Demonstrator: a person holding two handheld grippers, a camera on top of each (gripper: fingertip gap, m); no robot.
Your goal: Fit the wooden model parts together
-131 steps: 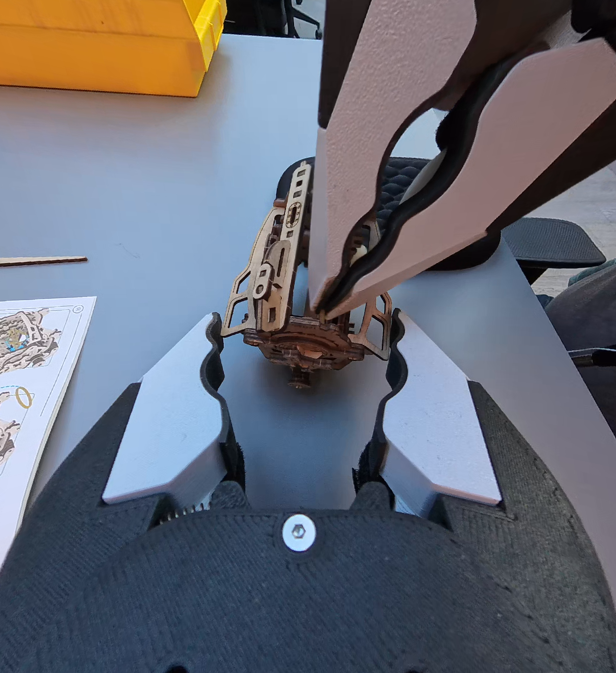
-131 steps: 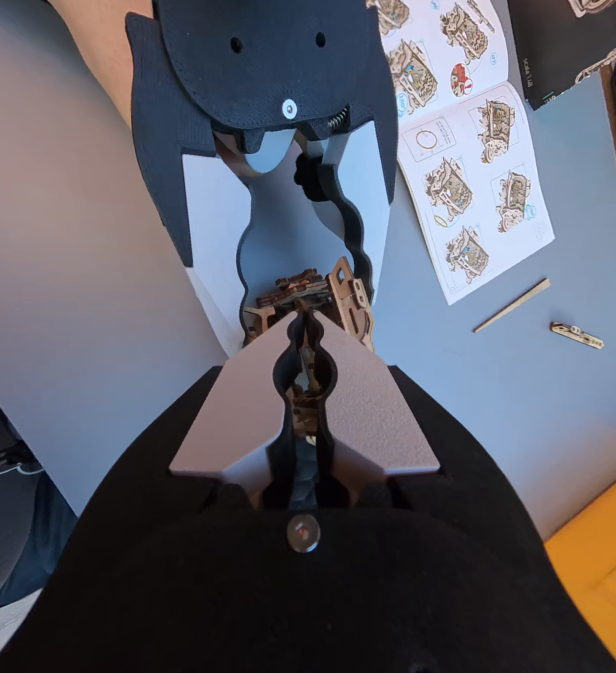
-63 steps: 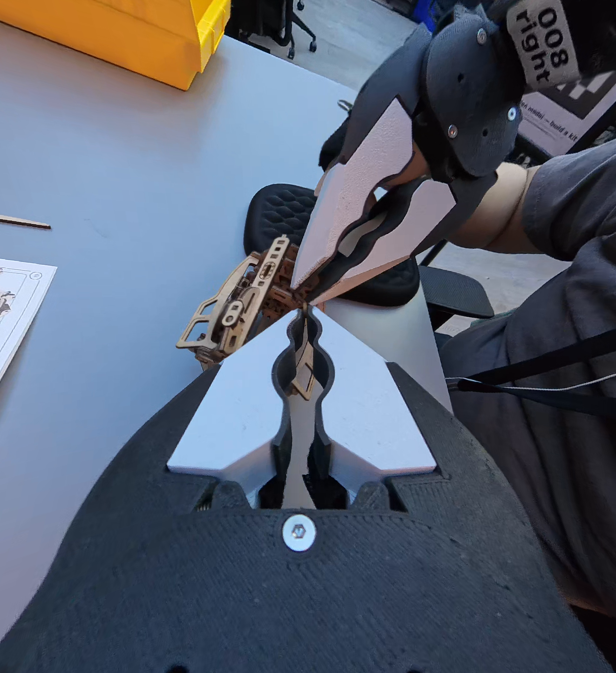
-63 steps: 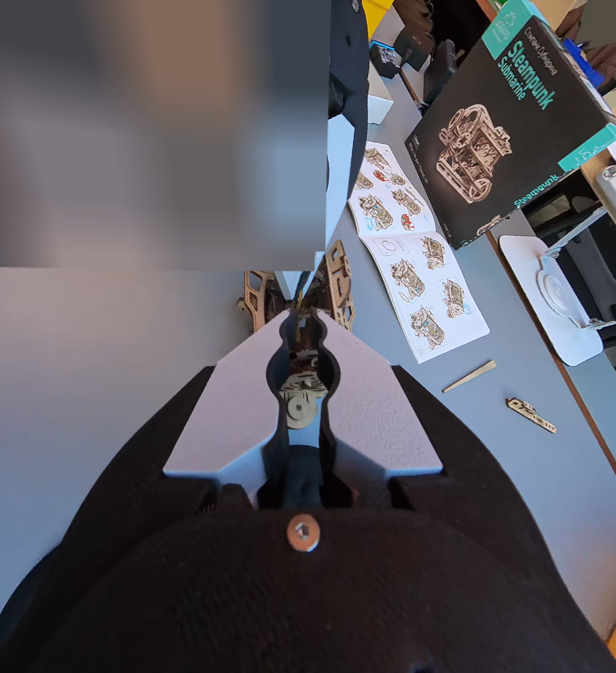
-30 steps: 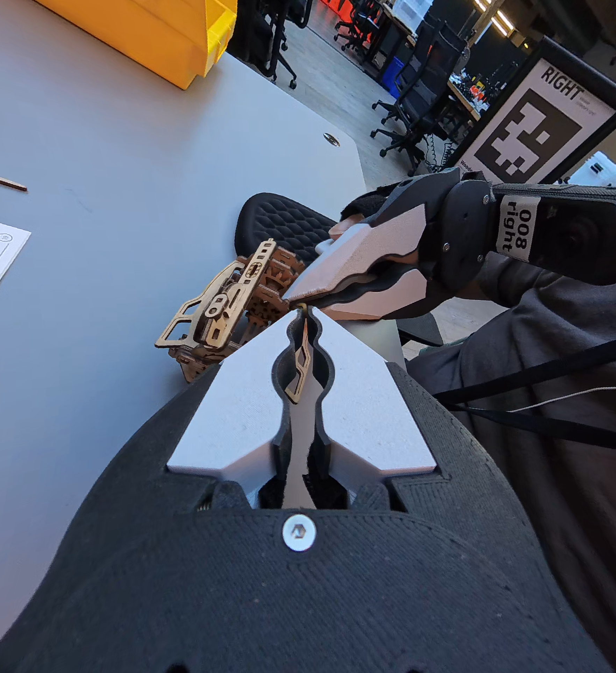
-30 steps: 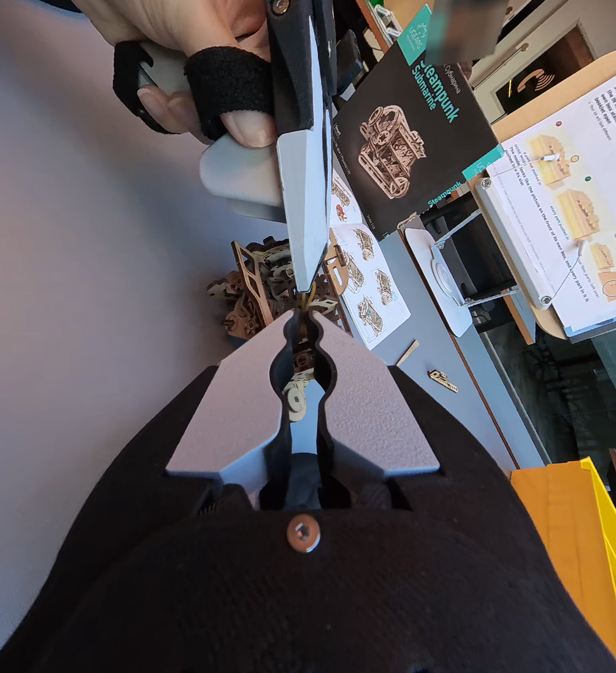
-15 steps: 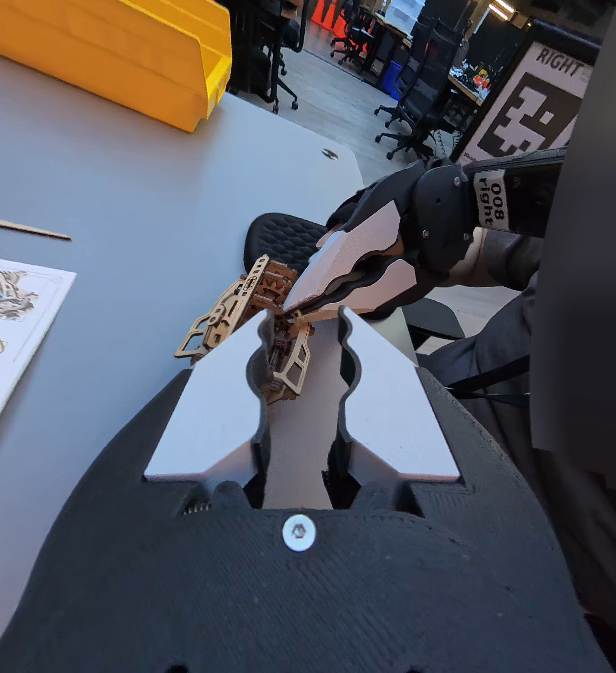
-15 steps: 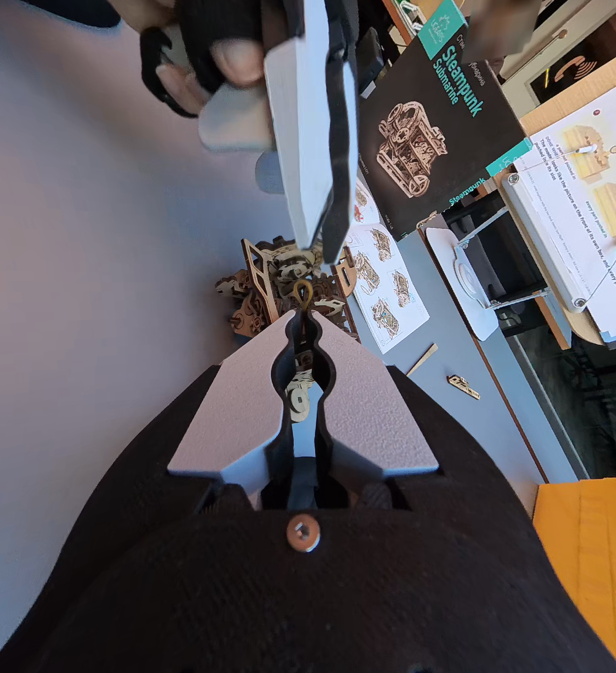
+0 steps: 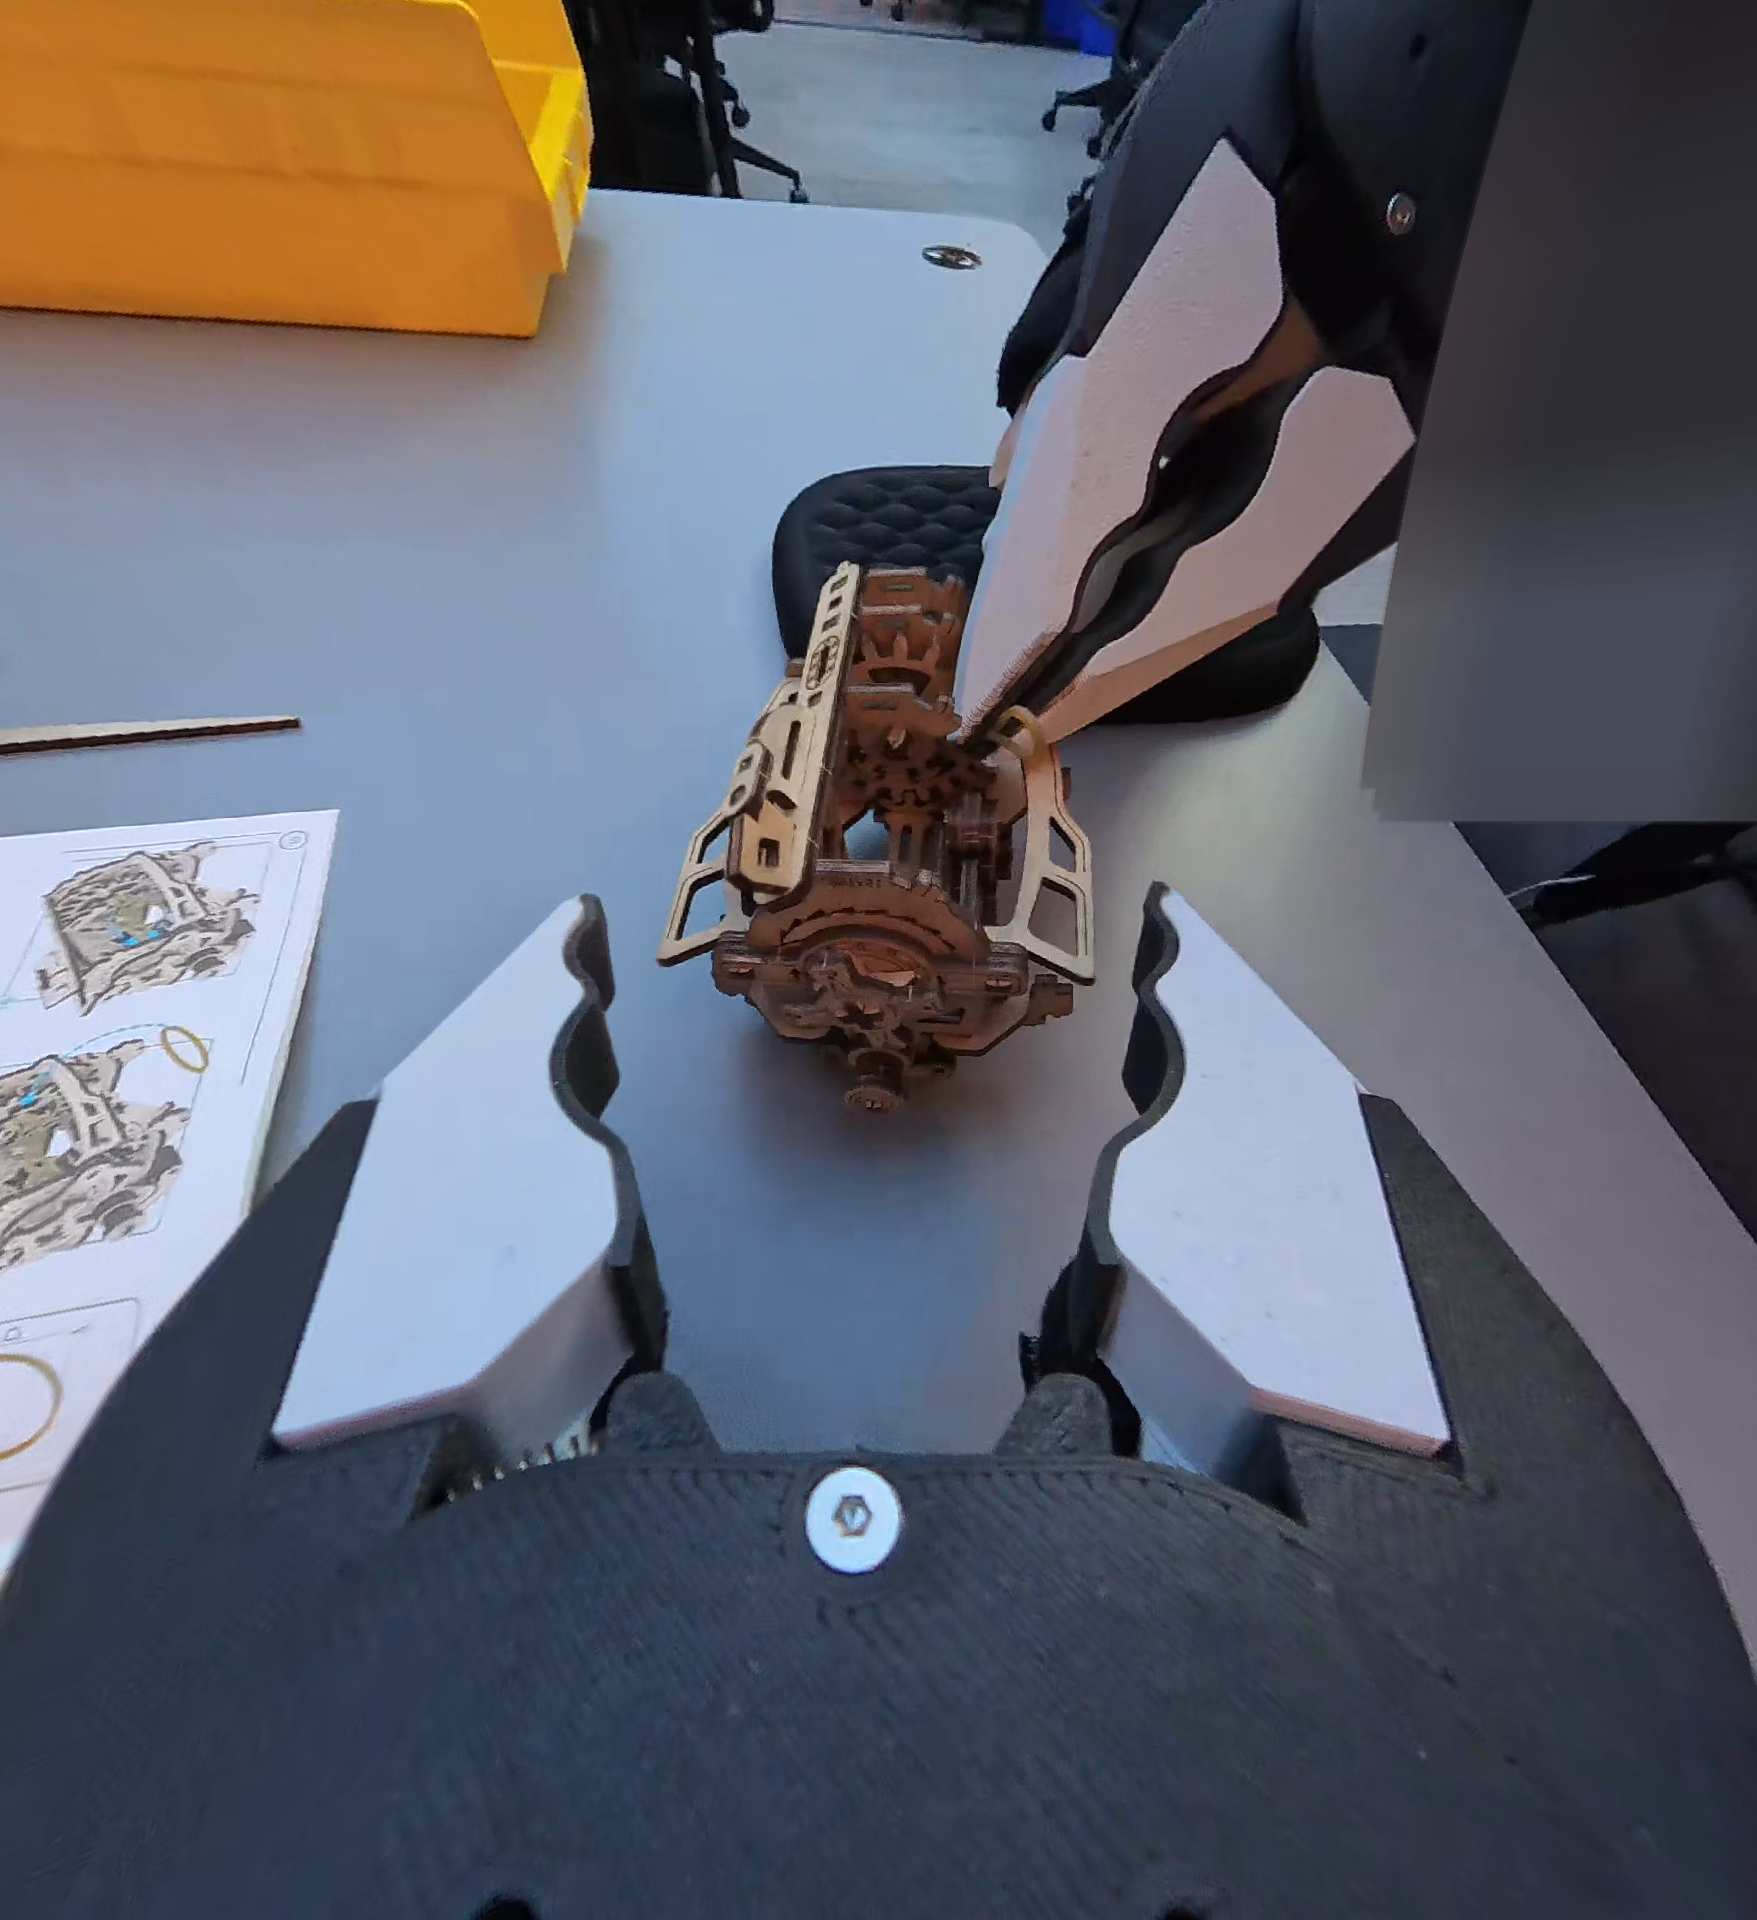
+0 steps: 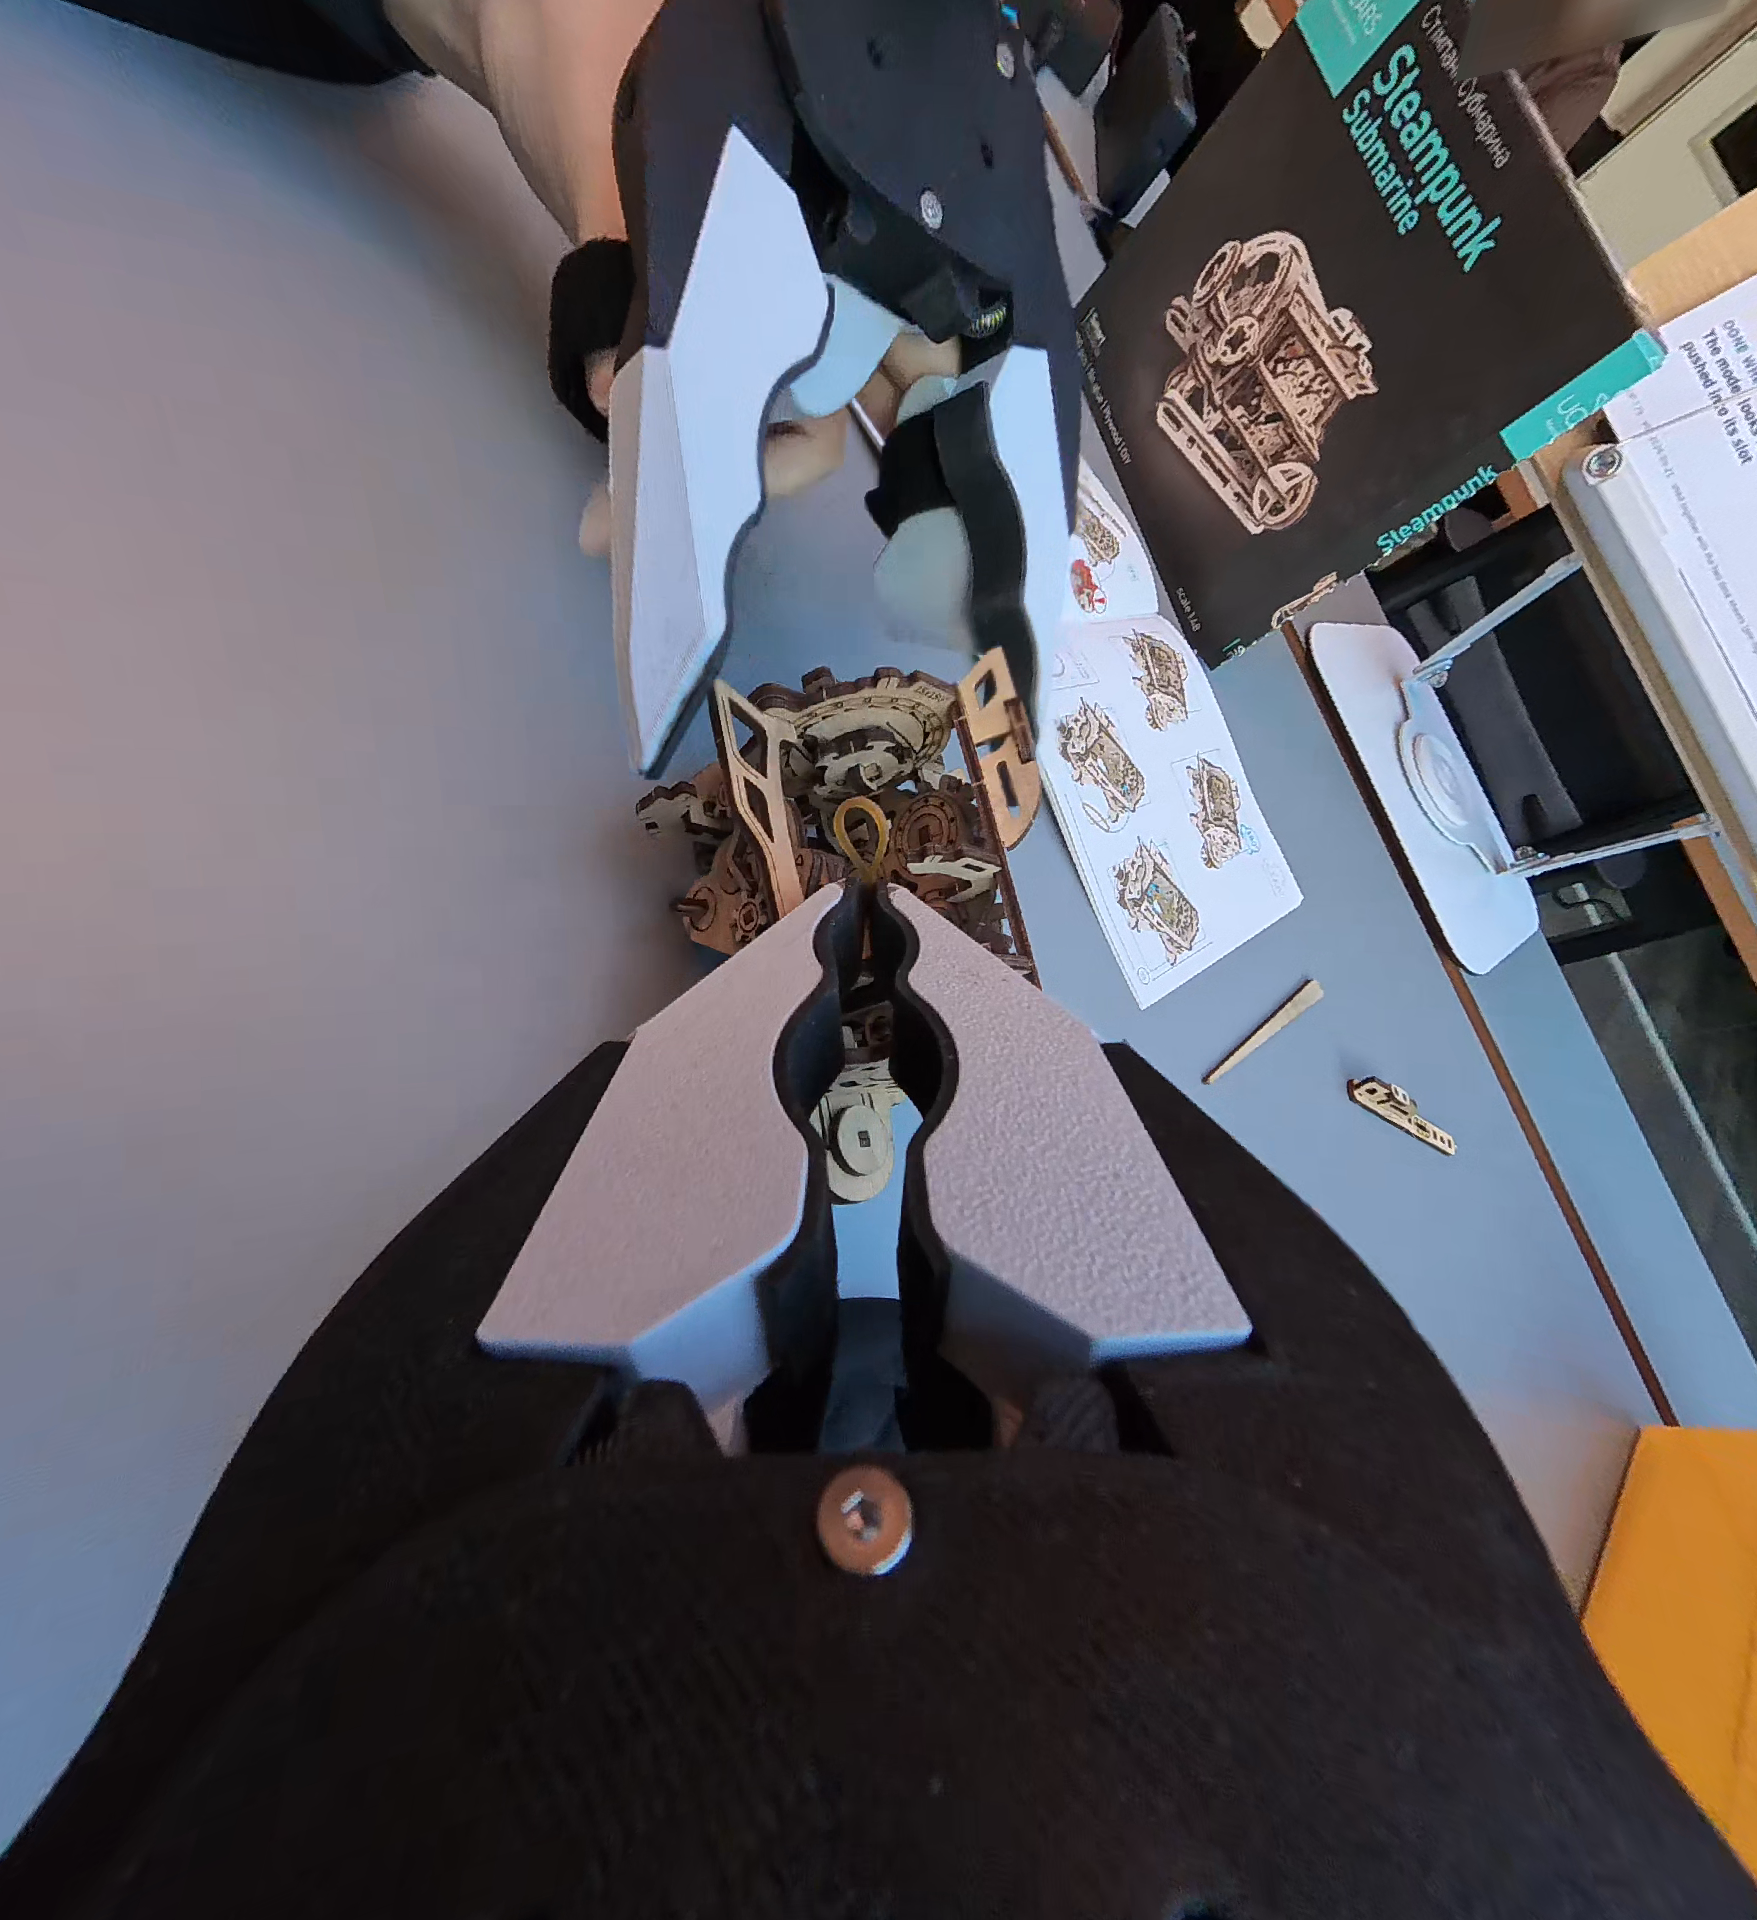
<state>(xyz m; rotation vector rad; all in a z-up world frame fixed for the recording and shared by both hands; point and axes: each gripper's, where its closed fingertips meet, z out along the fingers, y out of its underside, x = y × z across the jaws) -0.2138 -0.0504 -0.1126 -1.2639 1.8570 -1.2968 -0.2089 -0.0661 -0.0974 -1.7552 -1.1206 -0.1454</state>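
The wooden model (image 9: 879, 883) stands on the grey desk (image 9: 438, 499), a half-built frame of gears and cut-out side panels, close to the desk's near edge. The left gripper (image 9: 874, 997) has its fingers (image 9: 500, 1174) spread wide and released, one on each side of the model's near end, not touching it. In the right wrist view the same gripper (image 10: 832, 707) comes in from above, its tips just over the model (image 10: 843, 790), with a person's hand (image 10: 832, 447) behind it.

The right gripper (image 10: 866, 896) has its fingers clenched on a small yellowish rubber band (image 10: 860, 831), whose loop sticks out past the tips and lies over the model's top gears. In the left wrist view this gripper (image 9: 993, 732) comes down from the upper right with the band (image 9: 1017, 725) at its tip, touching the top of the model.

To the left of the model lies an open instruction booklet (image 9: 105, 1091) with drawings of the build. Beyond it a thin wooden stick (image 9: 105, 736) rests on the desk, and a small loose wooden part (image 10: 1402, 1115) lies near the stick (image 10: 1263, 1031) in the right wrist view. A yellow bin (image 9: 230, 156) sits at the far side of the desk. A dark box (image 10: 1352, 312) with a picture of a model stands past the booklet (image 10: 1165, 800)
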